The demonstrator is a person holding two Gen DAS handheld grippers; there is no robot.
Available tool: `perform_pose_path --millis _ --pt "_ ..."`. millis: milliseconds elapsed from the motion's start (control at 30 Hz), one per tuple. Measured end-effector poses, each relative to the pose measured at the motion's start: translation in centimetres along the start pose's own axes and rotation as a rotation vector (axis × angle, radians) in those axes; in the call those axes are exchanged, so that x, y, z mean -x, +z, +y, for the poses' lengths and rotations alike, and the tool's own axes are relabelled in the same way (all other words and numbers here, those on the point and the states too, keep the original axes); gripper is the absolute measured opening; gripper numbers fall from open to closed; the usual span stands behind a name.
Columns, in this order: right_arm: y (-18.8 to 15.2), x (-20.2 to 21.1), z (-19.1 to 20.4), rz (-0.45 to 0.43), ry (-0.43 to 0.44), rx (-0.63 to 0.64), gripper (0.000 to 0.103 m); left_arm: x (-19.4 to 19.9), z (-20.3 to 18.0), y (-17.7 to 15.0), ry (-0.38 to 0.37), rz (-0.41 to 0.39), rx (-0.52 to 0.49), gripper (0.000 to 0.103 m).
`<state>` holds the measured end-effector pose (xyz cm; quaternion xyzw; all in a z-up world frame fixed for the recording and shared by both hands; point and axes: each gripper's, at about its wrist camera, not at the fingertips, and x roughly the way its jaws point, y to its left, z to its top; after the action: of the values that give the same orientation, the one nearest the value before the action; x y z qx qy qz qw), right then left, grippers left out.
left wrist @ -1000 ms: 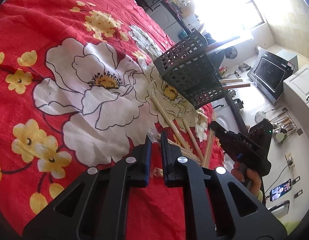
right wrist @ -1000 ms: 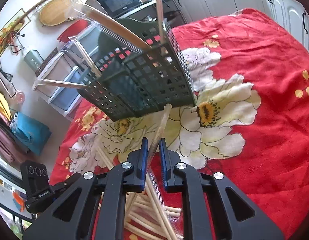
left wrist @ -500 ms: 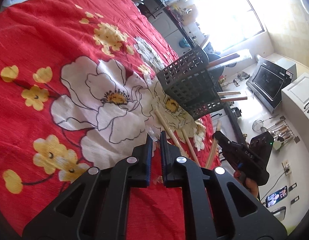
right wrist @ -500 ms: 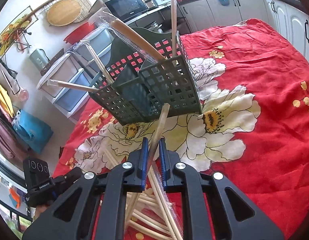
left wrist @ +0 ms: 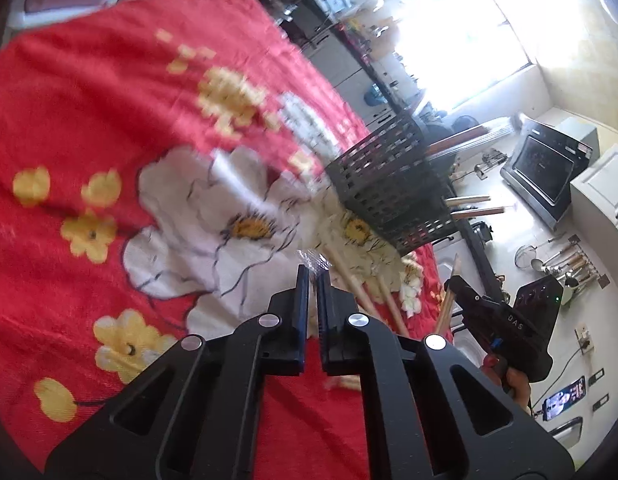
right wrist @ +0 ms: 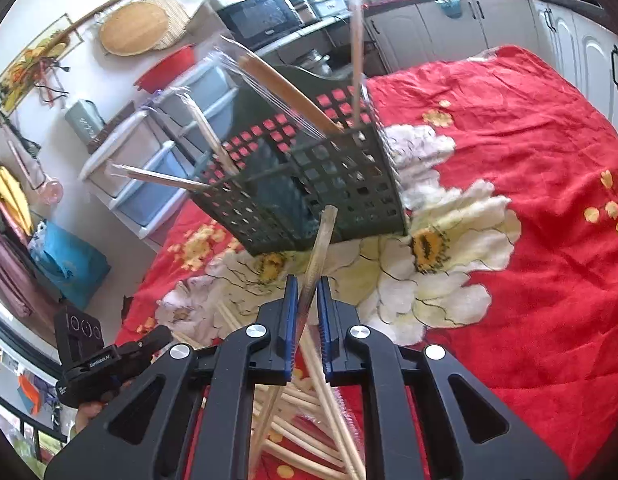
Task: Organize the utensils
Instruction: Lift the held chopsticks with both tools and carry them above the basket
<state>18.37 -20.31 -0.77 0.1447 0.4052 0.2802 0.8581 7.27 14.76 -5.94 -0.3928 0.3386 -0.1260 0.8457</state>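
Several wrapped utensils already stood in the dark basket at frame centre, many chopsticks lay below, the right gripper clenched one chopstick, and the left gripper was closed empty.

**What you cannot make out from here**

In your left wrist view the red floral cloth is smeared by motion blur, so its yellow flowers read as blocky patches. The window is blown out to white. The basket hides the lower ends of the sticks poking from it.

In your right wrist view, the wrapped stick runs down between the fingers and its lower end is lost behind the gripper body (where it ends, you cannot tell). The loose sticks are cut off by the bottom edge. The person's hand under the other gripper is mostly hidden.
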Motion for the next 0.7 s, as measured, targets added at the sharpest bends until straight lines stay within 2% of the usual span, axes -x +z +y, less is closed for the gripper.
perform_pose_path --millis 400,700 --pt "1.2 2.8 3.3 -0.075 0.070 0.095 0.006 2.5 -6.4 1.9 -0.065 -0.107 -0.184 0.001" --pt "1.8 4.3 4.4 -0.119 0.082 0.123 0.006 2.6 -10.3 2.3 -0.128 -0.120 -0.263 0.001"
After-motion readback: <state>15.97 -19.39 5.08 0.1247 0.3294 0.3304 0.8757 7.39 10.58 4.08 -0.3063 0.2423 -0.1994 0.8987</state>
